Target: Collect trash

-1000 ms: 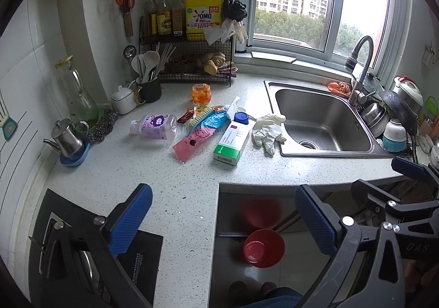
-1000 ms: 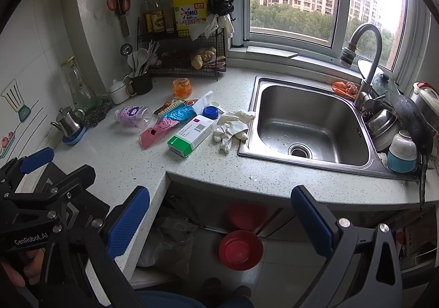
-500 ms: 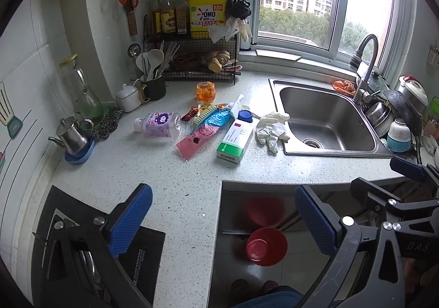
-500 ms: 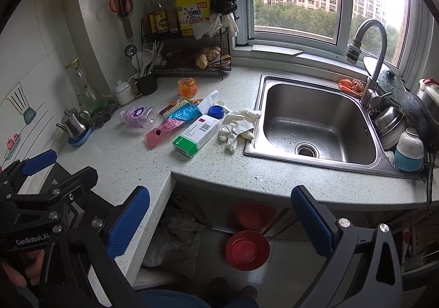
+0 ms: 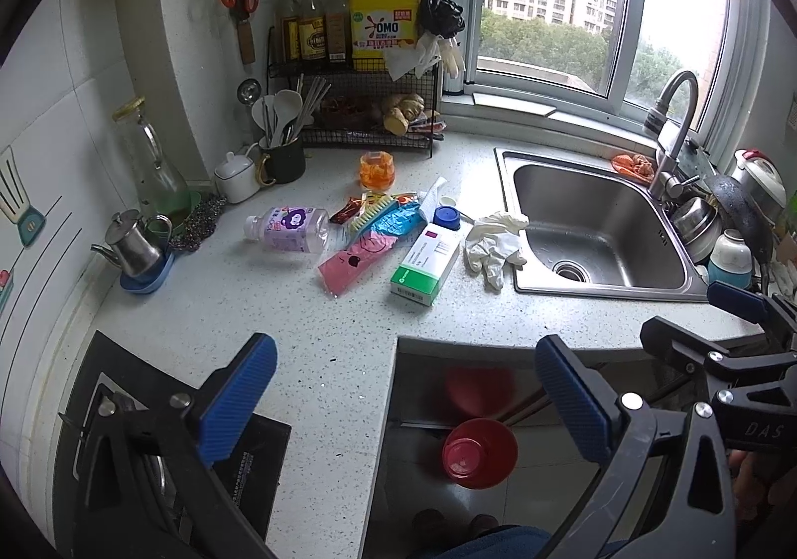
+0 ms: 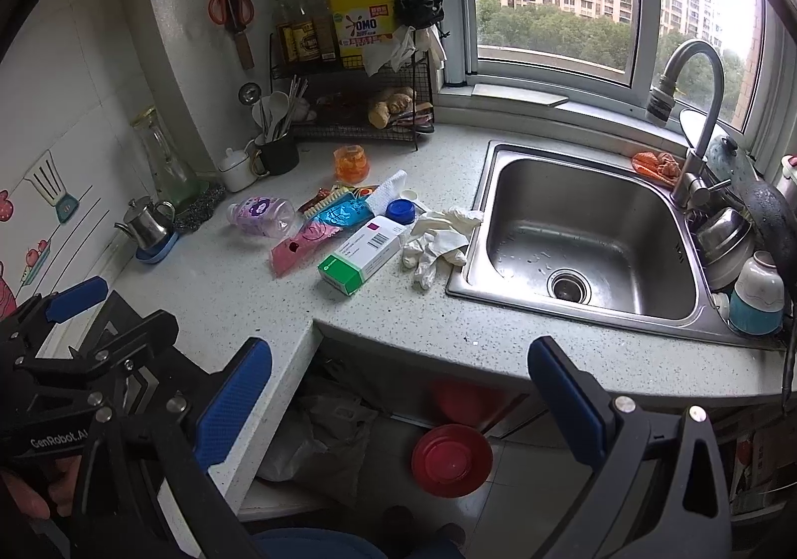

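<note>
Now: my left tongs and right tongs spread, holding nothing | risk: box near bench edge, a bump drops it

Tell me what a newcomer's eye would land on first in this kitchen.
First, the heap of litter mid-counter: a pink wrapper, a green-and-white box and crumpled white gloves lying at the sink's left rim. Next, the yellow detergent jug on the wire rack in the corner, and the red bowl on the floor below the counter, seen between the open claws.
</note>
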{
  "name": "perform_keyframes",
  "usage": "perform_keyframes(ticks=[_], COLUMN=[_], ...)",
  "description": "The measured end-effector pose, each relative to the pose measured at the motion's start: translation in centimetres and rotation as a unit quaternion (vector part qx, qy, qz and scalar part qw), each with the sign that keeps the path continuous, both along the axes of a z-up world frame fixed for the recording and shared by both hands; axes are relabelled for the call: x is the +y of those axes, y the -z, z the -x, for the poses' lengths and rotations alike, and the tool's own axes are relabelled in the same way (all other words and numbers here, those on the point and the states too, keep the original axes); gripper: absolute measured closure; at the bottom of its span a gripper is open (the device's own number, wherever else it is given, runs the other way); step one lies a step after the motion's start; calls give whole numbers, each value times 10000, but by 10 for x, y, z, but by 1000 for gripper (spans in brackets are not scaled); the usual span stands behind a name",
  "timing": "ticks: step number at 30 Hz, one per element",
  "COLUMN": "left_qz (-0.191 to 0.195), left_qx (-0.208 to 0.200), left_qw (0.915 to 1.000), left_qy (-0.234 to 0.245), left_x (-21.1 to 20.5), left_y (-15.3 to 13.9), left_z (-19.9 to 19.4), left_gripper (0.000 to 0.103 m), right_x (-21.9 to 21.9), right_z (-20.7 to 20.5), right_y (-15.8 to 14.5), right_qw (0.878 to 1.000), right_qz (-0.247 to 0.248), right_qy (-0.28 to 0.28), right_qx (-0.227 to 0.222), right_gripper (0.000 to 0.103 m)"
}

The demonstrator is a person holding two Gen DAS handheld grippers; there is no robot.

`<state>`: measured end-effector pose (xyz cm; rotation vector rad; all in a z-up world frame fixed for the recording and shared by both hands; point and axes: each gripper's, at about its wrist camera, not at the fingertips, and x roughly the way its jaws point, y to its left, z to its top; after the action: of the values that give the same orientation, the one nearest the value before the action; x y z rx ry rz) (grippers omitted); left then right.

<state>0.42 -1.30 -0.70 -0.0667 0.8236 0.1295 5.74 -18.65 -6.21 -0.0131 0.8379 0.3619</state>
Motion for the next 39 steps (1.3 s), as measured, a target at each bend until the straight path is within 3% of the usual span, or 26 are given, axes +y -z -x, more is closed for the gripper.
perform_keyframes(ticks=[9,19,26,30,39], left_qz=[81,167,285,514,595], left_qx=[255,409,753,1041,1637], left_qw=[9992,9982,9967,9932,9833], left_qy=[-308,-415,-123,124,527], left_x=[2,13,41,57,82], left_y=[-2,1,36,59,111], left_z=[-25,-69,-134,-171,-227], left_gripper=[0,0,0,0,0], right_x=[-27,-38,-9,16,68], right_z=[-23,-69,-124,-161,-216], right_y=[-2,2,19,33,94], right_qw=[9994,9976,9936,9890,9616], right_qz=[-61,213,451,568,1381], right_qy=[-299,-642,-1031,-1330,-2238], right_qx=[156,142,79,322,785], right_gripper=[0,0,0,0,0])
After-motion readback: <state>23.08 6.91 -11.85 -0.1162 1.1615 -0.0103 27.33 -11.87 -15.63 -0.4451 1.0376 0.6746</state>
